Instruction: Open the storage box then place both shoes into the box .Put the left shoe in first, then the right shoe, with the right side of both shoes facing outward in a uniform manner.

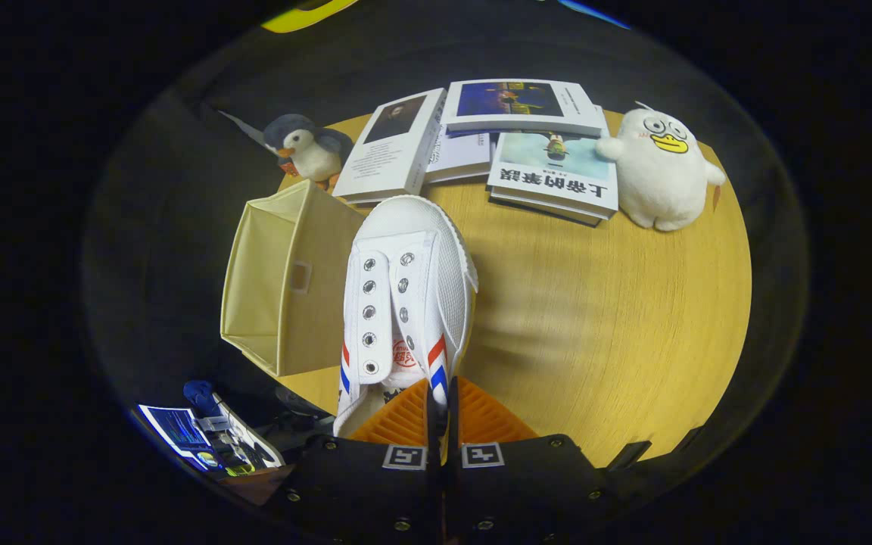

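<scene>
Tabletop [618, 318] of round, yellow-brown wood grain carries everything here and serves as the landmark. One cream fabric storage box [284, 288] sits at its left edge, lying open with its mouth facing away from the table centre and a small label window on the wall facing the shoe. Books [496, 144] lie in a loose group at the table's far side: four can be counted, one tilted with a dark portrait cover, one with a blue cover on top, one half hidden beneath, and one with a pale blue cover. One white plush duck [663, 170] with a yellow beak stands at the far right of the table, just beside the books. One white canvas shoe [406, 303] with metal eyelets, no laces, and red and blue stripes hangs over the table, right beside the box, toe pointing away. One small grey and white plush penguin [307, 151] sits at the far left, beyond the box. The gripper [442, 412] points forward and down over the table's near edge, its fingers pressed together on the shoe's heel rim.
</scene>
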The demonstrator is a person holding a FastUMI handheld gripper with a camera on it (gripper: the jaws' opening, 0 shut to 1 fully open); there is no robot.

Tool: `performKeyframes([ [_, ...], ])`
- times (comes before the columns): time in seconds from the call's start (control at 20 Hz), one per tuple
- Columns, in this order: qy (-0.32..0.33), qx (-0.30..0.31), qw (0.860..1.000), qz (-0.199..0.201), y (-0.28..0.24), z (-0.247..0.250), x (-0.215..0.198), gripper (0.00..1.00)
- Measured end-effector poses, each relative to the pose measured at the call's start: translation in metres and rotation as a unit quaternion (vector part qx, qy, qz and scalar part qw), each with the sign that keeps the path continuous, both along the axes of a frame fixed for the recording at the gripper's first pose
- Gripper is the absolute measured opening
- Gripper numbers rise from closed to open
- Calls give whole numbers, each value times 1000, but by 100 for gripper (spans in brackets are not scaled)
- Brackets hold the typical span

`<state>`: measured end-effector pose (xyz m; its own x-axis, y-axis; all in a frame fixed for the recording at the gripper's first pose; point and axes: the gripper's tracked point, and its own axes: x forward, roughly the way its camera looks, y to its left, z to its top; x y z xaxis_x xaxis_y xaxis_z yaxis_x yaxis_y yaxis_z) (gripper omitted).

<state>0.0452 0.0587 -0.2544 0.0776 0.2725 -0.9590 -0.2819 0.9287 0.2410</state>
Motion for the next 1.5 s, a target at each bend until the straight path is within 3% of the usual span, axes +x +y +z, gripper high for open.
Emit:
performKeyframes([
  [0.8, -21, 24, 995, 94, 127, 35, 15, 3],
  [1.5, -14, -2, 989, 150, 225, 6, 23, 3],
])
